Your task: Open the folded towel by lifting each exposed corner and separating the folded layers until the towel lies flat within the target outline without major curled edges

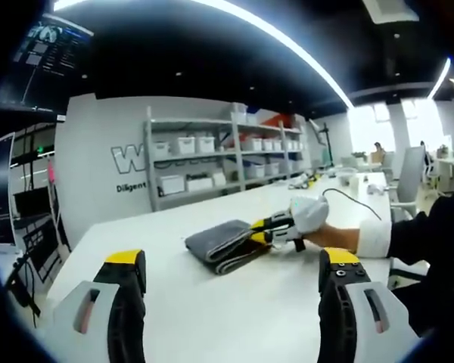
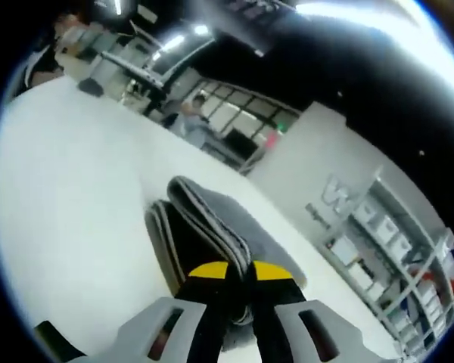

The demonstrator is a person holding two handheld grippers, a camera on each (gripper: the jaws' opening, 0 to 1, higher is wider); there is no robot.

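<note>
Towel [image 1: 225,245] lies folded in grey layers on the white worktop [image 1: 212,318]; unfolding has hardly begun. Our right tongs [image 2: 240,274] pinch its near edge, while our left tongs [image 1: 234,276] hang wide apart, holding nothing. Bins [image 1: 185,144] on far shelves hide their contents.

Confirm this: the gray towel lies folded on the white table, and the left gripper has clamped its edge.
Wrong gripper. The right gripper has clamped the edge of the gray towel, as the right gripper view shows. The left gripper hangs open, off the towel. The towel does lie folded on the white table.
</note>
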